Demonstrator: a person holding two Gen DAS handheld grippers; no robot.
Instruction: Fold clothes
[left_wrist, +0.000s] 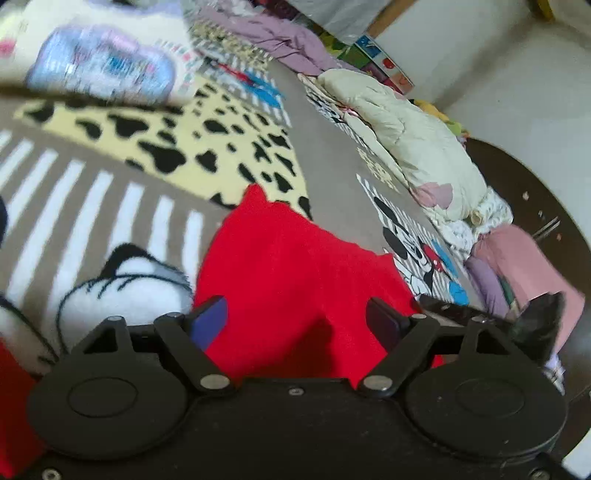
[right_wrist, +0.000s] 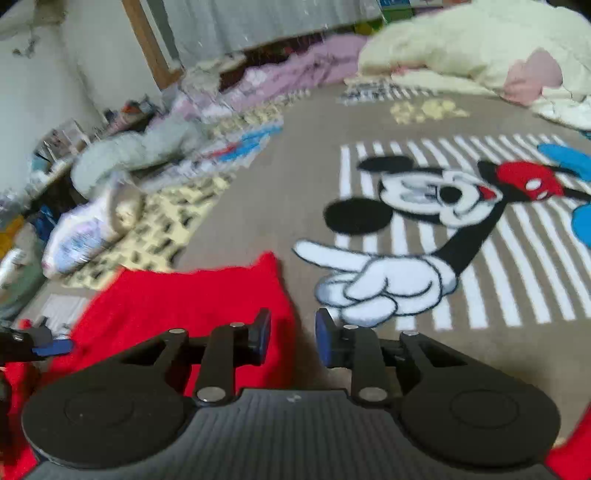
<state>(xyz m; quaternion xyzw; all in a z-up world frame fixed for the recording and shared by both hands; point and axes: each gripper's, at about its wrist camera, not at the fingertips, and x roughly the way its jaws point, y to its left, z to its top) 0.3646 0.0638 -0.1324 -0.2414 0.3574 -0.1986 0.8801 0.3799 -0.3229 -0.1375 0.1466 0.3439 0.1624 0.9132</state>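
Observation:
A red garment (left_wrist: 288, 266) lies on the patterned carpet, and its pointed corner reaches away from me. My left gripper (left_wrist: 297, 321) stands wide open just above it, with red cloth showing between the two fingers and nothing clamped. In the right wrist view the same red garment (right_wrist: 184, 302) spreads to the left. My right gripper (right_wrist: 293, 336) hovers at its right edge, narrowly open. Its left finger (right_wrist: 262, 330) is over the cloth, and bare carpet shows in the gap. The left gripper's blue pad (right_wrist: 53, 346) peeks in at the far left.
The carpet (right_wrist: 258, 206) has a cartoon mouse and white stripes. A cream duvet (left_wrist: 413, 136) and pink and purple clothes (left_wrist: 517, 258) pile along the right side. A plastic pack (right_wrist: 81, 236) and more laundry (right_wrist: 140, 147) lie to the left. Dark floor (left_wrist: 524, 177) lies beyond.

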